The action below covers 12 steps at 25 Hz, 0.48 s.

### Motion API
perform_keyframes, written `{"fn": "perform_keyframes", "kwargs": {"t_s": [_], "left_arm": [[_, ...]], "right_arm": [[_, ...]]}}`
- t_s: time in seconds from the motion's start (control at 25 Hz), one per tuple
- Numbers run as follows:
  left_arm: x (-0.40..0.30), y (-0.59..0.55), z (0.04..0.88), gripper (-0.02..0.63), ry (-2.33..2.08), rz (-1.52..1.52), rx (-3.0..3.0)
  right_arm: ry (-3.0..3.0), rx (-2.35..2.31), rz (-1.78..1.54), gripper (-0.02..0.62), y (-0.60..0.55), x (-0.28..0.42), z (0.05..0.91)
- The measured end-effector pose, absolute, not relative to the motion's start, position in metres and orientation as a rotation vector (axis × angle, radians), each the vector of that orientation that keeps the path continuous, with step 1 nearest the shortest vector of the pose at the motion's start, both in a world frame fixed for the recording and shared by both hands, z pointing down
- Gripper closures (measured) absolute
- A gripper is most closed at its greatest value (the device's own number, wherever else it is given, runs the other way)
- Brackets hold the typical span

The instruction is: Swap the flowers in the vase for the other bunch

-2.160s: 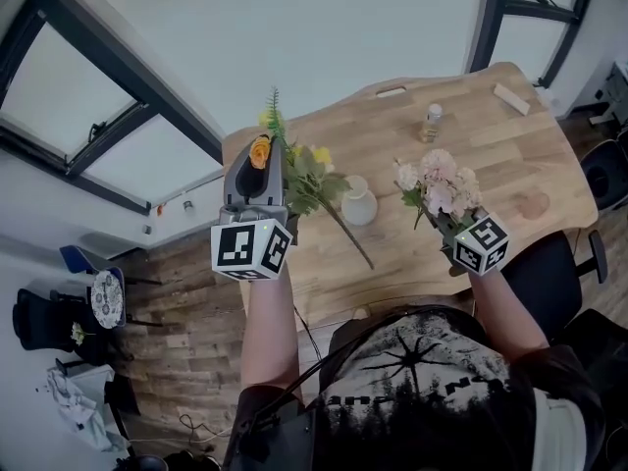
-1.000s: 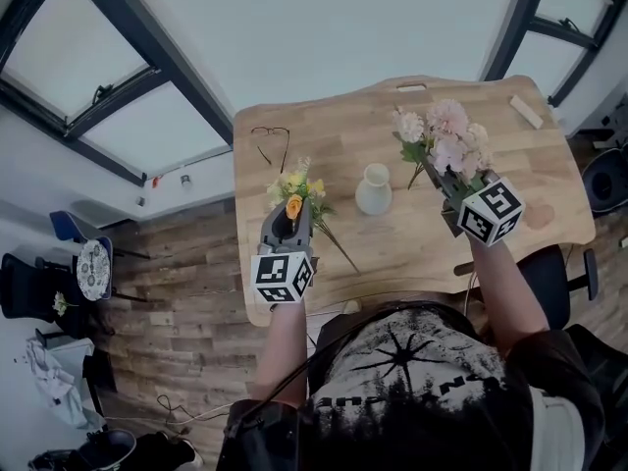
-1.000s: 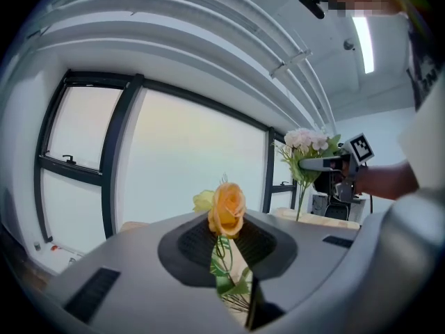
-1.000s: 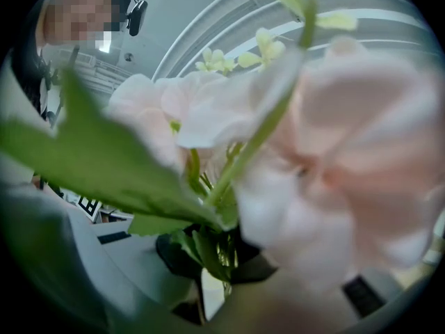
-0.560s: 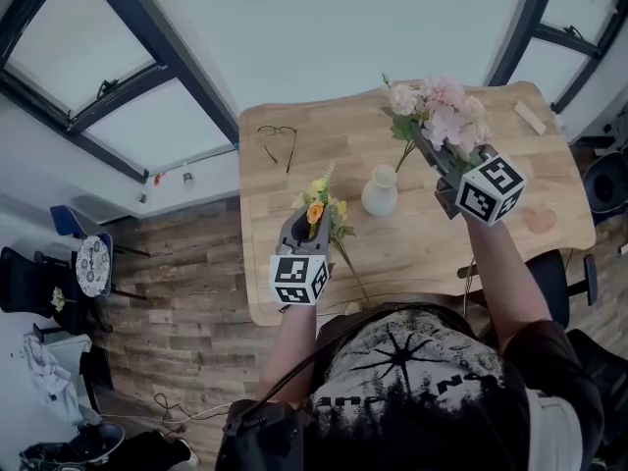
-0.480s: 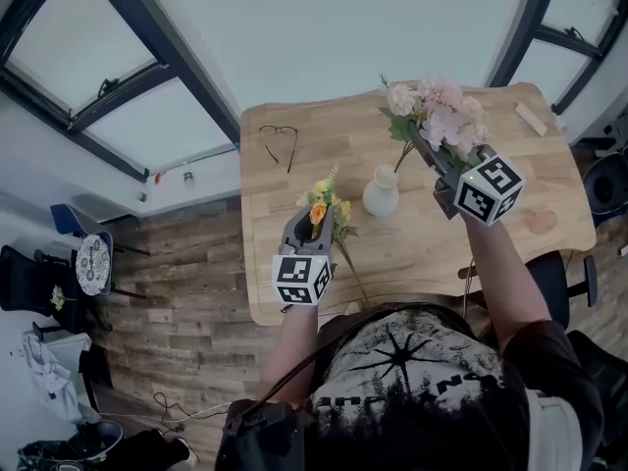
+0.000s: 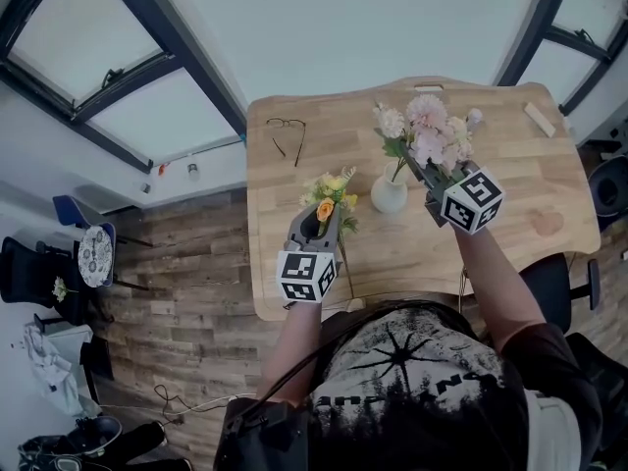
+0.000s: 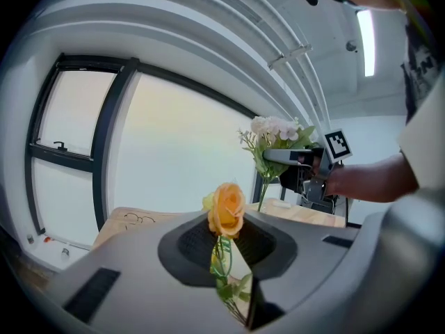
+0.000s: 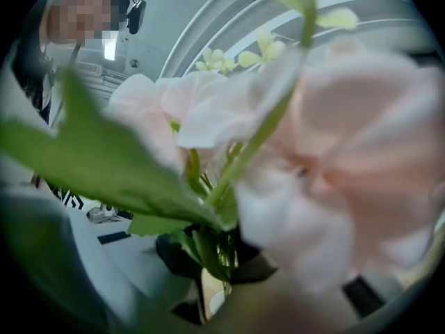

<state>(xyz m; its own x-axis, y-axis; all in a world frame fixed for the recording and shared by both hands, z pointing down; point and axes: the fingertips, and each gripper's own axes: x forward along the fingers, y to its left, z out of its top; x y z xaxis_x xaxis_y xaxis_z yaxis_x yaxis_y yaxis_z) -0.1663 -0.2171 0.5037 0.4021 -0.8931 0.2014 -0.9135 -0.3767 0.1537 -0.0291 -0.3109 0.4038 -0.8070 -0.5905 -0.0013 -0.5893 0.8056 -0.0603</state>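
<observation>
Left jaws: my left gripper (image 7: 327,216) is clamped on the stems of the yellow bunch (image 7: 329,189), blooms just past my tips.
Right jaws: my right gripper (image 7: 424,172) is squeezed nearly together on the pink bunch (image 7: 427,133).
Vase (image 7: 389,196): between my two grippers, under the pink stems.
Changed: the pink bunch has swung in over the vase mouth.
Meaning: the old flowers are out. I judge that lowering the stems in comes next.
</observation>
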Motion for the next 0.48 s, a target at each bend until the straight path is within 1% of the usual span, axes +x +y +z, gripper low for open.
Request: {"fn": "perform_keyframes", "kwargs": {"t_s": [0.32,0.48], "left_arm": [[-0.169,-0.220,0.510,0.534,-1.575,0.145,2.418],[-0.167,-0.221,0.515,0.534,-1.558,0.162,2.422]], "right_arm": [[2.978,-1.005,-0.075,0.561,-0.314,-0.032,0.445],[2.997,-1.029,-0.007,0.561,-0.313,-0.035,0.465]]}}
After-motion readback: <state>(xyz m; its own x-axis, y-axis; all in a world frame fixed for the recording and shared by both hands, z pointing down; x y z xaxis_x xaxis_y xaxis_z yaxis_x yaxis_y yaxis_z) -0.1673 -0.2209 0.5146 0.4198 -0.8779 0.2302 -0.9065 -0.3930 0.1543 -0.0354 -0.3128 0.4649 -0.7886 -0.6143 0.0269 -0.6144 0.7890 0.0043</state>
